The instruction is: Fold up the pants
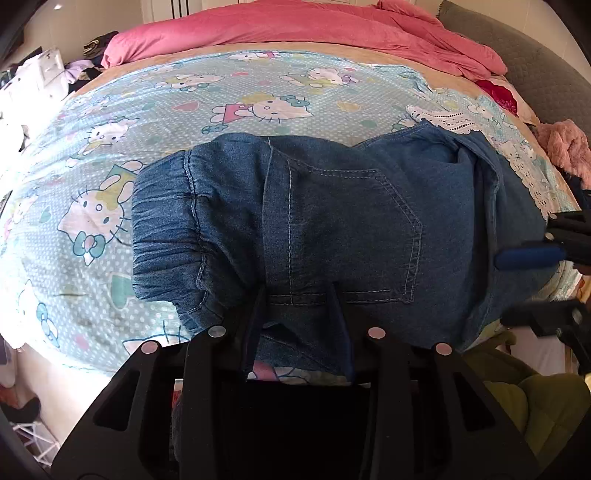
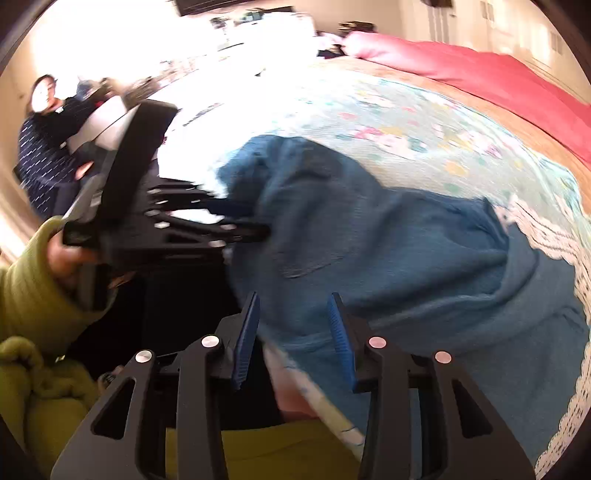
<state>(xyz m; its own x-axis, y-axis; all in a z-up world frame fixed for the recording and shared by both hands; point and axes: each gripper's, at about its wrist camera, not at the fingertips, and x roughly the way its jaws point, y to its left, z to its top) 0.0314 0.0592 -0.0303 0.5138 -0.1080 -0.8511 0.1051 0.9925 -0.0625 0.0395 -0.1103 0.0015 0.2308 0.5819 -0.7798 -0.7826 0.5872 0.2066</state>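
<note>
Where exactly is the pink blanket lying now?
In the left wrist view the pink blanket lies bunched along the far edge of the bed, beyond the cartoon-cat sheet and the folded denim pants.

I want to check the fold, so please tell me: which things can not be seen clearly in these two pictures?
- Near edge of the pants, left wrist view: hidden behind the left gripper, so a grip on the cloth is uncertain.
- Right gripper, left wrist view: cut off by the picture edge.
- Pants' seams and pocket, right wrist view: motion blur.
- Bed sheet far part, right wrist view: washed out by glare.
</note>
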